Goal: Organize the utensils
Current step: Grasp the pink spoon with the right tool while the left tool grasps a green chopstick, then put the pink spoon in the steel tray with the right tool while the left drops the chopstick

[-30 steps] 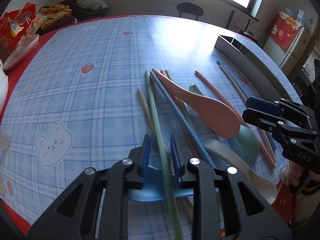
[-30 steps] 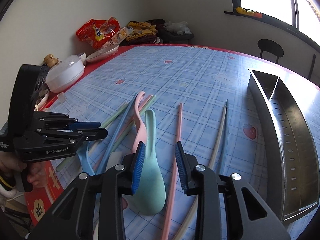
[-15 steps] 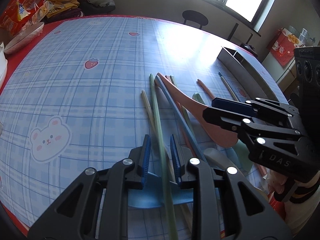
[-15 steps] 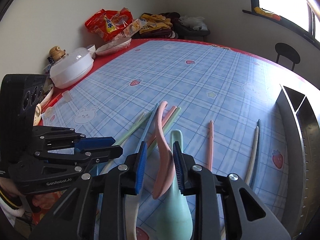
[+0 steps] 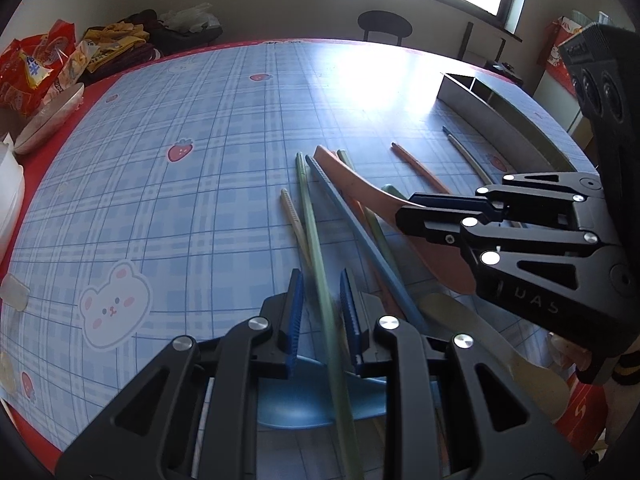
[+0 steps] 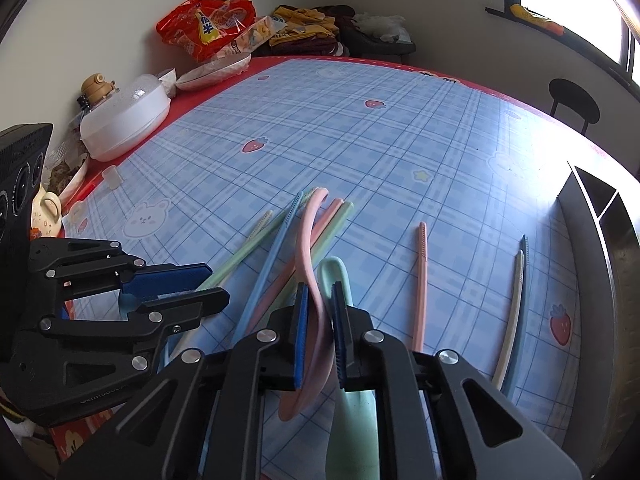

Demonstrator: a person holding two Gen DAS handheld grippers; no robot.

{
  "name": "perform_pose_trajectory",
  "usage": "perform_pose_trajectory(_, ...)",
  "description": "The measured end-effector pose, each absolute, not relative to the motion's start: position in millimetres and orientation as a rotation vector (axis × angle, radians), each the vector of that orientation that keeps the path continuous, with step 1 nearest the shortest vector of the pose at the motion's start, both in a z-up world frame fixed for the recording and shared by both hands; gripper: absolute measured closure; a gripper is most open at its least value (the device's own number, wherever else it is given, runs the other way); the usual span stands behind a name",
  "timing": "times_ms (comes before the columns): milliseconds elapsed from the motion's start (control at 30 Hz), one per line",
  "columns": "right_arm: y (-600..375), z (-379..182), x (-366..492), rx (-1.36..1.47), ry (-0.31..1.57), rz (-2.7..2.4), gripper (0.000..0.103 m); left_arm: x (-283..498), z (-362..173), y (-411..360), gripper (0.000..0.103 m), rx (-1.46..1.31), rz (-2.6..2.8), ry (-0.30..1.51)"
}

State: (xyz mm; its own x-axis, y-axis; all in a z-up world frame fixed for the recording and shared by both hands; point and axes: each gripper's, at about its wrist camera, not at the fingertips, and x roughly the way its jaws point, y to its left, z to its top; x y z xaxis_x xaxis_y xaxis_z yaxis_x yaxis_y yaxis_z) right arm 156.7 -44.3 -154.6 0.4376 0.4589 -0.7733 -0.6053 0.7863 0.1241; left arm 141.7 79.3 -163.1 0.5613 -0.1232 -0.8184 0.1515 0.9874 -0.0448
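A pile of pastel utensils lies on the blue checked tablecloth. My left gripper [image 5: 320, 296] hangs open over a green chopstick [image 5: 310, 220], which runs between its jaws without touching them. A blue spoon [image 5: 304, 404] lies under it. My right gripper [image 6: 320, 312] has closed around the handle of the pink spoon [image 6: 308, 240], its pads against the handle. A green spoon [image 6: 340, 276] lies just right of it. In the left wrist view the right gripper [image 5: 404, 216] sits over the pink spoon [image 5: 360, 188].
A metal divided utensil tray [image 6: 592, 216] stands at the table's right side. Single chopsticks, pink [image 6: 420, 280], cream [image 6: 510, 320] and blue [image 6: 524, 244], lie between pile and tray. A white lidded bowl [image 6: 124, 120] and snack bags [image 6: 208, 28] sit at the far left edge.
My right gripper has moved left over the pile and its jaws have narrowed onto the pink spoon's handle. My left gripper has stayed open over the green chopstick.
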Motion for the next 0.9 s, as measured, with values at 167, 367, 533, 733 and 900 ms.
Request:
perform_pose_trajectory(167, -42.3, -153.9, 151.8, -0.218, 0.885, 0.664, 0.092, 144.3, -164.4, 76.8, 0.079, 0.054, -0.152, 0.957)
perform_pose_trajectory(367, -48.9, -150.3, 147.8, -0.194, 0.854, 0.672, 0.093, 140.3, -165.3, 83.8, 0.089, 0.032, -0.134, 0.934)
perform_pose_trajectory(533, -62.4, -144.6, 145.7, -0.117, 0.830, 0.701, 0.093, 132.1, -161.6, 91.3, 0.092, -0.021, -0.143, 0.912)
perform_pose_trajectory(733, -70.9, -138.6, 139.2, -0.084, 0.810, 0.727, 0.093, 116.5, -159.3, 110.1, 0.092, -0.147, -0.133, 0.868)
perform_pose_trajectory(900, -76.5, -141.8, 141.2, -0.059, 0.818, 0.726, 0.093, 112.0, -158.3, 126.8, 0.092, -0.243, -0.117, 0.849)
